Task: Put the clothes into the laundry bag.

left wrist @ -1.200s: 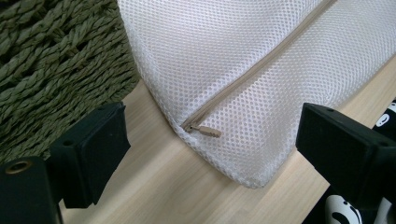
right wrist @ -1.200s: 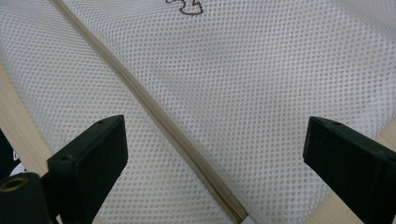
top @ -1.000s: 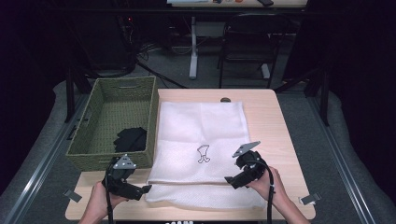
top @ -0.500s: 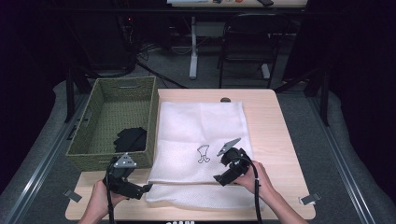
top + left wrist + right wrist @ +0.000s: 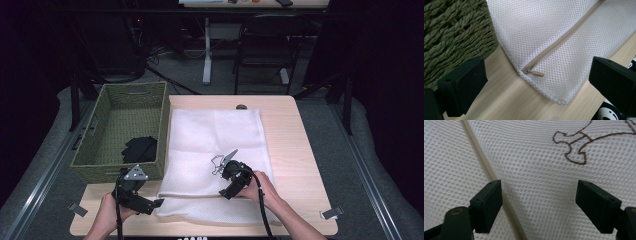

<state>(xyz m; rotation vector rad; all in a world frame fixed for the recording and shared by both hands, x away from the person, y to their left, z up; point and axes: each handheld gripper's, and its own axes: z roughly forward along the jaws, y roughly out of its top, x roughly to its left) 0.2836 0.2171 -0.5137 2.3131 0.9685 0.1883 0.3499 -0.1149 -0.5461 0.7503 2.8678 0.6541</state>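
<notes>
A white mesh bag (image 5: 215, 145) lies flat on the wooden table (image 5: 295, 145), with a beige zipper along its near edge. My left gripper (image 5: 155, 204) is open at the bag's near left corner. The zipper pull (image 5: 535, 73) lies between its wide jaws, untouched, and those jaws have just been opening a little. My right gripper (image 5: 226, 192) hovers low over the bag's middle, next to a brown embroidered figure (image 5: 574, 152). Its jaws stand open over the mesh (image 5: 536, 170) and the zipper line (image 5: 484, 162), and have just been closing with nothing pinched.
A green woven basket (image 5: 115, 170) stands left of the bag and touches its edge, with a black cloth (image 5: 140, 148) inside. Bare table runs along the right side. A chair and desk legs stand beyond the far edge.
My right gripper has moved left and down over the bag, from near its right edge to beside the embroidered figure. The left gripper has stayed put.
</notes>
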